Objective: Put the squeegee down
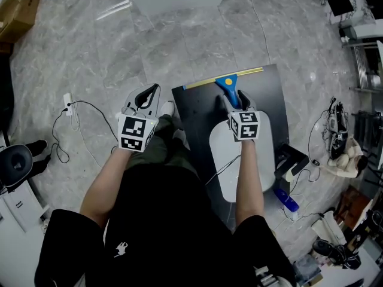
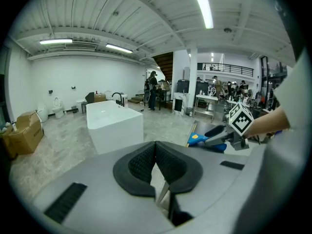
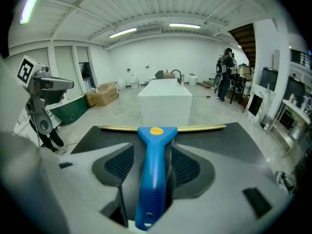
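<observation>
Squeegee (image 3: 156, 130) looks light and stiff; I'd grip the handle (image 3: 151, 189), lying loose between right gripper's (image 3: 152, 148) spread jaws.

A black flat desk (image 1: 269, 94) stands on a grey stone floor (image 1: 179, 46). A white oval board (image 1: 222, 154) lies on the near half of the desk. A blue bottle (image 1: 286, 200) sits by the desk's near right corner. A big white bathtub (image 3: 165, 101) stands past the desk's far edge. A white power strip (image 1: 67, 103) with a thin black cable (image 1: 90, 102) lies on the floor, left of the desk. A brown cardboard box (image 1: 18, 8) sits far off to the left. Long lights (image 2: 202, 6) shine on the ceiling.
</observation>
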Demonstrator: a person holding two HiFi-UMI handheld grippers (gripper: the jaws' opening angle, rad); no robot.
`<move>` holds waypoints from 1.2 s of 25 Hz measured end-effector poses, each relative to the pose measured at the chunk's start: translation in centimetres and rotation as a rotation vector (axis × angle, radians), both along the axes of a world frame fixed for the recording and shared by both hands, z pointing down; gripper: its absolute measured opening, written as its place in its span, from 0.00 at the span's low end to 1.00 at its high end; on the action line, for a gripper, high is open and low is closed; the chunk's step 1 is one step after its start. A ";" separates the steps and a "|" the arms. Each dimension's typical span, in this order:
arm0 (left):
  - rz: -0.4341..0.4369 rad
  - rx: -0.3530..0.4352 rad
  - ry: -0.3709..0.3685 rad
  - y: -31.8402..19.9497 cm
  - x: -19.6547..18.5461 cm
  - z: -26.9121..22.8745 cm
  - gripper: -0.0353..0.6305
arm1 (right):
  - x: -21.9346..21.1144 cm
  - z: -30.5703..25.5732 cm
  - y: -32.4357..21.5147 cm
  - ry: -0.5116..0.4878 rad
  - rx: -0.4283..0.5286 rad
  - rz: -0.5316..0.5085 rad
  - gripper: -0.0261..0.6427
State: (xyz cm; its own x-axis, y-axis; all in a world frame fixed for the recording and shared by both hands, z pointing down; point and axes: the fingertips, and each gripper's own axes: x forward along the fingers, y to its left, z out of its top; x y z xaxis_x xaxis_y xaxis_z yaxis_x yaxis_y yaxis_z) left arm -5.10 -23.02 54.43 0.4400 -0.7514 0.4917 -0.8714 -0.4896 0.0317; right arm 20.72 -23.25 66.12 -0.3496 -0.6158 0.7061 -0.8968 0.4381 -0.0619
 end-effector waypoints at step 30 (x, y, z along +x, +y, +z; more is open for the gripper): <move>0.179 0.225 0.105 7.8 4.0 -10.4 0.06 | 0.4 -17.0 12.9 -0.219 0.333 0.254 0.04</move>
State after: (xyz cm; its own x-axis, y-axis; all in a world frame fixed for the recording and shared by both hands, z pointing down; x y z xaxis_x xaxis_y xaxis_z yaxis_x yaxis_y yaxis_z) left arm -1.06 -15.21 44.03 0.6152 -0.7420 0.2664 -0.7680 -0.6403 -0.0097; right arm 21.14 -10.32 49.14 -0.2773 -0.8816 0.3819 -0.9596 0.2347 -0.1551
